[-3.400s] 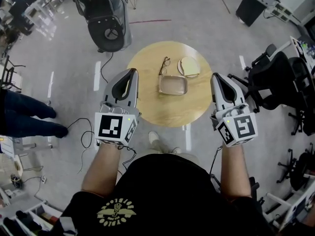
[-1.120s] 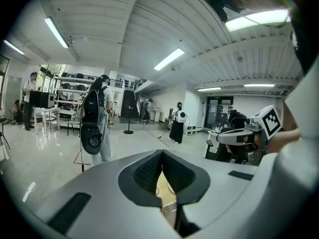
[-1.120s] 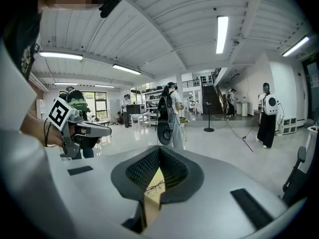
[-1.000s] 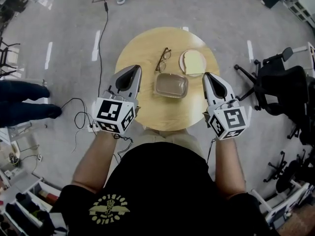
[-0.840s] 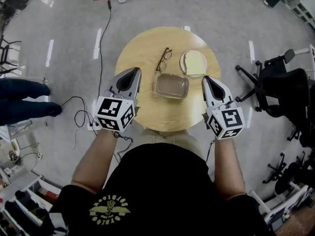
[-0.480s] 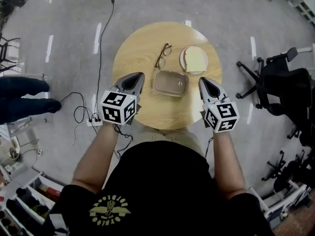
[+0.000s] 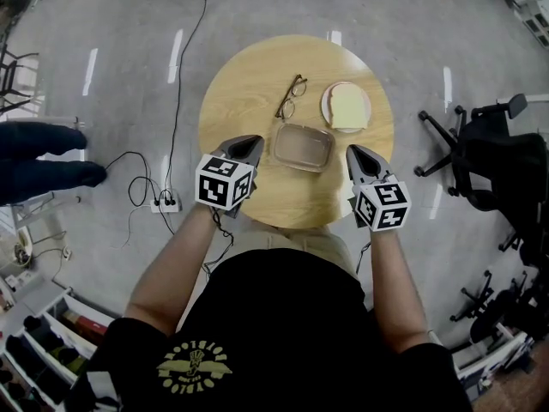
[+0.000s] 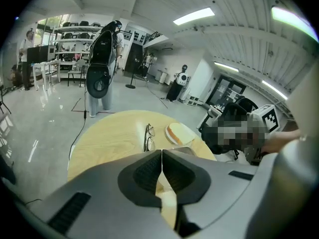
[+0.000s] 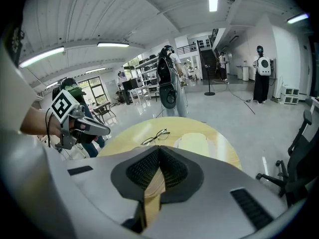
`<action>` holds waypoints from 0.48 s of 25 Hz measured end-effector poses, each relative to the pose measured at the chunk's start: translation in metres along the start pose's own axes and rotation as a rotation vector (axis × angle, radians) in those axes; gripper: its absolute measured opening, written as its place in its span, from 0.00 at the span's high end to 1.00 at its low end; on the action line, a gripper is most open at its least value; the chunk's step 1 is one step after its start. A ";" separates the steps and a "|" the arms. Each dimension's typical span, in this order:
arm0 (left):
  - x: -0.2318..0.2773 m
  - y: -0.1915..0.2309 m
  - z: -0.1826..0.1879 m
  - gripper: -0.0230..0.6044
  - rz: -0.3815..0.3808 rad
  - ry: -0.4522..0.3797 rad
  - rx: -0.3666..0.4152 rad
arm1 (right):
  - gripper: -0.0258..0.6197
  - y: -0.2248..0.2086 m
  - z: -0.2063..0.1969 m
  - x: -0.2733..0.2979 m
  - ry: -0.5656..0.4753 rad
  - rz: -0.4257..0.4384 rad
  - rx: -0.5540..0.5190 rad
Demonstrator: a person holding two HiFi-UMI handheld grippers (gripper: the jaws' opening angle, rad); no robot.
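A round wooden table (image 7: 249, 101) carries folded spectacles (image 7: 292, 97), a round white dish with a pale yellow pad (image 7: 346, 107) and a rectangular brownish open case (image 7: 303, 147). My left gripper (image 7: 250, 142) hovers over the table's near left edge, just left of the case, shut and empty. Near the right edge, my right gripper (image 7: 352, 151) sits just right of the case, also shut and empty. The left gripper view looks past the shut left gripper (image 8: 162, 151) at the spectacles (image 8: 149, 137) and dish (image 8: 179, 133). Beyond the shut right gripper (image 9: 159, 147) lie the spectacles (image 9: 154, 137).
Black office chairs (image 7: 480, 153) stand to the right of the table. A power strip with cables (image 7: 167, 202) lies on the floor to the left, beside a person's legs (image 7: 43, 157). A person with a black bag on their back (image 8: 99, 68) stands beyond the table.
Both grippers have tipped down and moved in towards the case; their views now show the tabletop rather than mostly ceiling. Both stay shut.
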State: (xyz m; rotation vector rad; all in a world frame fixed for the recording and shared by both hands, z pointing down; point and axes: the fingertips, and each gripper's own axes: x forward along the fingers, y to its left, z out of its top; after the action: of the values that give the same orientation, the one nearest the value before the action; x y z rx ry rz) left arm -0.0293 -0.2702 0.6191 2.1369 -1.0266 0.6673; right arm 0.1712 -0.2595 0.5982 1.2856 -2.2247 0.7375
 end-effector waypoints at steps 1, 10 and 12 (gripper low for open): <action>0.003 0.001 -0.001 0.93 -0.003 0.002 -0.003 | 0.93 -0.001 -0.004 0.002 0.012 0.008 0.010; 0.030 0.007 -0.029 0.78 -0.047 0.108 -0.071 | 0.84 -0.004 -0.040 0.019 0.102 0.048 0.101; 0.035 0.008 -0.034 0.77 -0.049 0.122 -0.086 | 0.83 -0.005 -0.048 0.024 0.117 0.052 0.121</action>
State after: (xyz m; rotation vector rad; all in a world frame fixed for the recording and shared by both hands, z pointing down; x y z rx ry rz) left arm -0.0215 -0.2655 0.6678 2.0149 -0.9180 0.7078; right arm 0.1707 -0.2453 0.6500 1.2113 -2.1545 0.9553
